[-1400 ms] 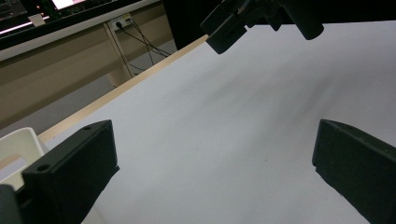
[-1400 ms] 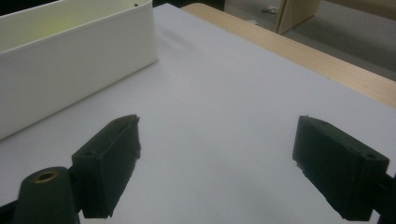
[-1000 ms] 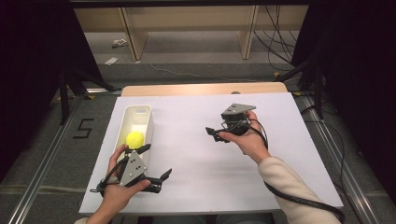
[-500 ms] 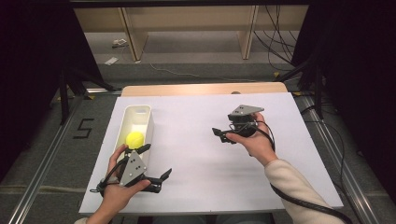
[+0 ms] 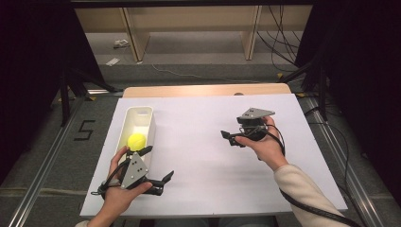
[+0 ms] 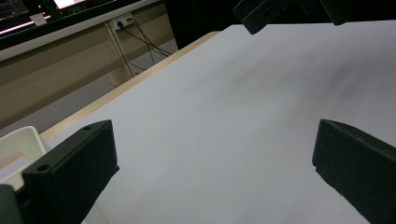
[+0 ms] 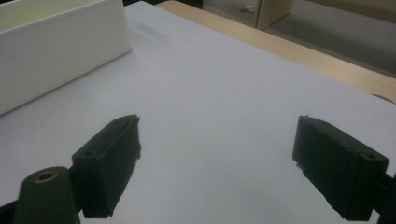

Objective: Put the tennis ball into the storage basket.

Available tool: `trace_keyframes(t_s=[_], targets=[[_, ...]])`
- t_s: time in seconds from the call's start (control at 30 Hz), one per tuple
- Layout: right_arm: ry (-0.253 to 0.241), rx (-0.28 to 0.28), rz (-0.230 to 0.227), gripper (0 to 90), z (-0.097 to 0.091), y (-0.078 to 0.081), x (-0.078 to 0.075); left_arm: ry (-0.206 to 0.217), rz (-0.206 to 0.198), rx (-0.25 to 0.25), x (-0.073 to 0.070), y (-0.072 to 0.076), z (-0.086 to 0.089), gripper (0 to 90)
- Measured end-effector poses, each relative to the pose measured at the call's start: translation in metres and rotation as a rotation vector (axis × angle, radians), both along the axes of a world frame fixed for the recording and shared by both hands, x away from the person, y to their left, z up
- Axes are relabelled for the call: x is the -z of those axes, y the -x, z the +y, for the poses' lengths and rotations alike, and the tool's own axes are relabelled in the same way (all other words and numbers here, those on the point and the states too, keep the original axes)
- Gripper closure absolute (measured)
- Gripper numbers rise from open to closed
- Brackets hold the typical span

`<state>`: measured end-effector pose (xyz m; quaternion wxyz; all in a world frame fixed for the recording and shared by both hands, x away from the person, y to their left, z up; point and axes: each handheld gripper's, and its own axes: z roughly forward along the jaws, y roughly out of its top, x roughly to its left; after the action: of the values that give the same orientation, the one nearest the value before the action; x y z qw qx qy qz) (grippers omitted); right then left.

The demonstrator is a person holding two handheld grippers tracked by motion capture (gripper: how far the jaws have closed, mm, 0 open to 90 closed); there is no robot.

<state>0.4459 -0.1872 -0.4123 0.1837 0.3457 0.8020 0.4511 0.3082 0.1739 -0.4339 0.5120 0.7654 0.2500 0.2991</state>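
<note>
A yellow ball (image 5: 137,140) lies inside a long white tray (image 5: 150,124) on the left of the white table sheet. My left gripper (image 5: 157,163) rests just in front of the tray's near end, held by a hand, with its jaws wide apart and nothing between them. In the left gripper view the left gripper (image 6: 212,163) is open over bare sheet, with the tray's corner (image 6: 18,144) at the left edge. My right gripper (image 5: 230,138) hovers right of centre, pointing left toward the tray. The right gripper (image 7: 219,158) is open and empty, and the tray wall (image 7: 60,42) shows far ahead.
The white sheet (image 5: 198,156) covers a wooden tabletop (image 5: 203,90) whose far edge shows. Beyond it stand wooden shelf legs and floor cables. Dark curtains flank both sides. The right gripper's cable trails off the table's right front. The other gripper (image 6: 280,11) shows at the top of the left gripper view.
My right gripper has drifted to the right and slightly nearer the person, staying open. The left gripper, the tray and the ball have not moved.
</note>
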Motion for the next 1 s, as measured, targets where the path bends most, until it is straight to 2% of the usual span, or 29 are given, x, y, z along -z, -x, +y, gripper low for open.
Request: trace_keyframes(t_s=[1.0], targets=[[-0.01, 0.042, -0.002, 16.0, -0.033, 0.017, 0.001, 0.0, 0.0, -0.005, 0.0, 0.0, 0.001, 0.0]])
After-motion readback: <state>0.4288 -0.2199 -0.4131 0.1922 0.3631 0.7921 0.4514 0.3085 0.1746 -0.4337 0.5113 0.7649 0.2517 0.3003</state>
